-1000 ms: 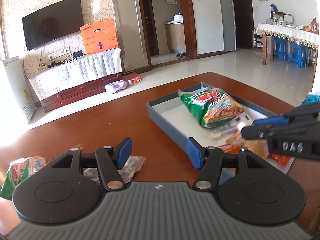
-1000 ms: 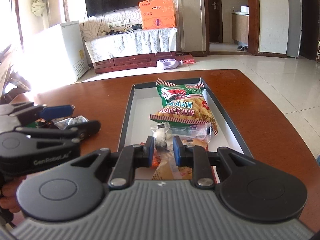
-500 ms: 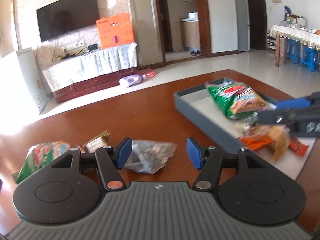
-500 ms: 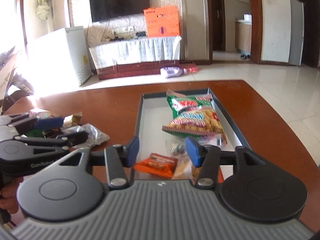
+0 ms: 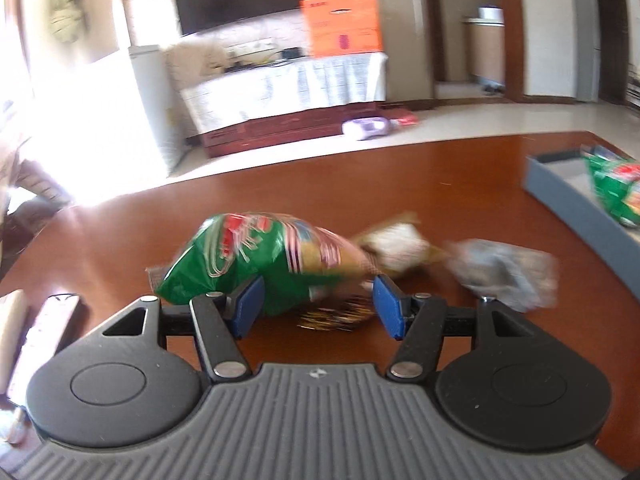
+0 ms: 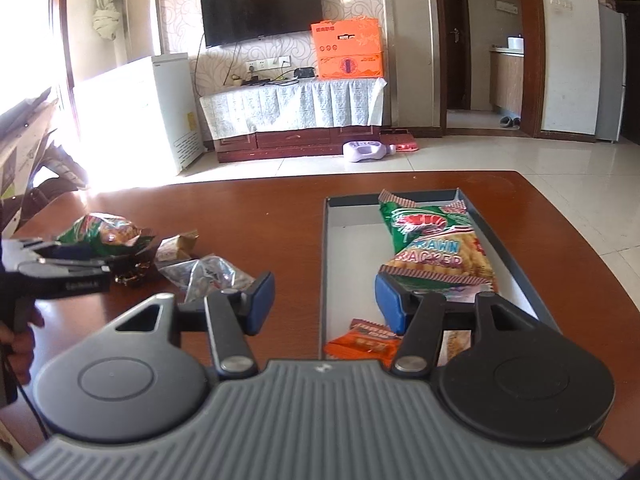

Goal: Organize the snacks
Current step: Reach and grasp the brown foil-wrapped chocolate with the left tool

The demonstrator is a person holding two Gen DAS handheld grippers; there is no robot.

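- On the left half of the brown wooden table (image 6: 280,216), my next target is the puffy green foil snack bag (image 5: 256,264), lying on its side with a small tan wrapped snack (image 5: 400,246) and a crinkly clear plastic packet (image 5: 504,272) just beside it.
- My left gripper (image 5: 316,306) has its jaws spread with nothing pinched; the near end of the green bag sits between the blue pads (image 5: 250,304), but I can't see them pressing on it. That view is blurry, so take it loosely.
- My right gripper (image 6: 324,300) is opening and empty, hanging over the near end of the grey rectangular tray (image 6: 325,264), which already holds a green prawn cracker bag (image 6: 432,248) and an orange wrapped bar (image 6: 364,344).
- Handling guess: the bag looks light, air-filled and slick, with brittle stuff inside. Squeezing the belly would probably crush the contents or let it squirt out.
- I'd go for the flat crimped seam at the end, or a gentle pinch across a narrow corner.
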